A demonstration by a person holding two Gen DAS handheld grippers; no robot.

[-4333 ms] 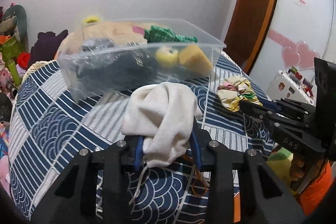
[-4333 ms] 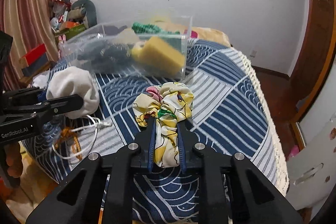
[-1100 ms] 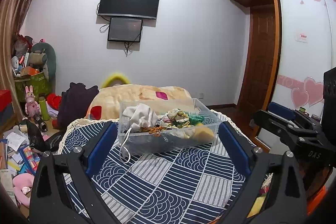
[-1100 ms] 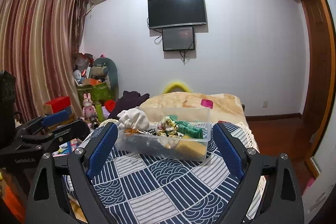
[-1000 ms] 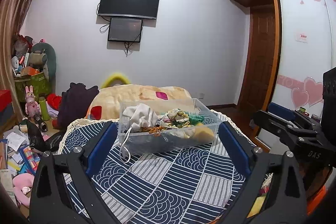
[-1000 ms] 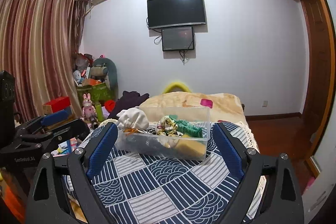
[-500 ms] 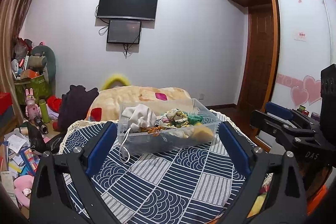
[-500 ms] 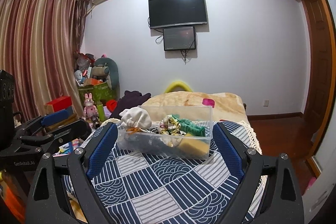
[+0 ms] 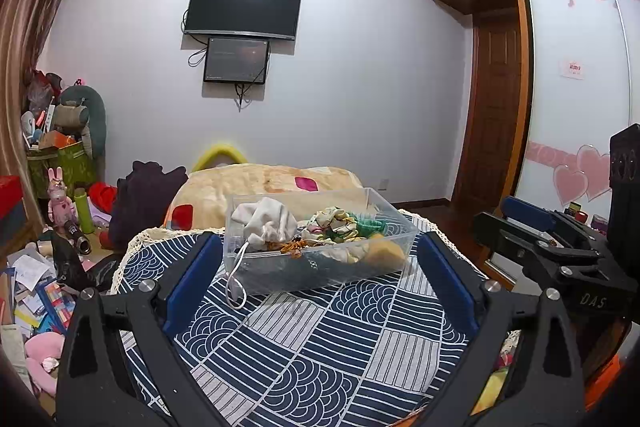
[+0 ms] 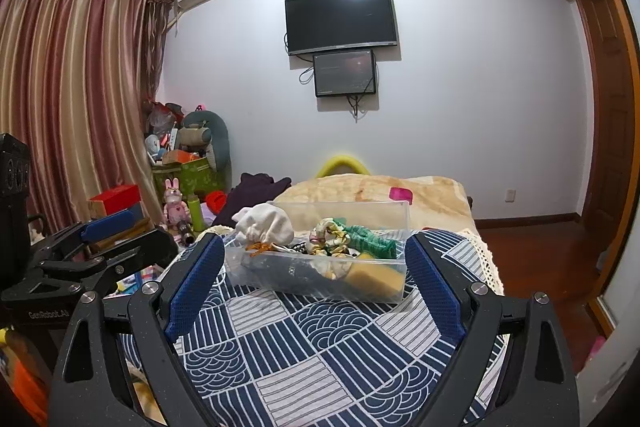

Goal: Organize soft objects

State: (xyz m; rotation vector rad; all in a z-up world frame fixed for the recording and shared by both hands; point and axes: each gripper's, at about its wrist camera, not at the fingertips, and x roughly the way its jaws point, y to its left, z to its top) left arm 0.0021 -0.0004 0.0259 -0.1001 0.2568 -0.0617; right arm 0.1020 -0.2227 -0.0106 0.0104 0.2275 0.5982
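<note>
A patterned cloth (image 9: 320, 339) lies bare between the wide-open left gripper (image 9: 320, 291) and the clear bin (image 9: 320, 267), giving an unobstructed approach. The bin is heaped above its rim: a white pouch (image 9: 266, 223) at its left end, a floral scrunchie (image 9: 334, 223) mid-way, a yellow sponge (image 9: 384, 253) at right. The pouch's cord (image 9: 234, 287) trails over the front wall onto the cloth. The right gripper (image 10: 314, 291), also spread wide, faces the same bare stretch.
</note>
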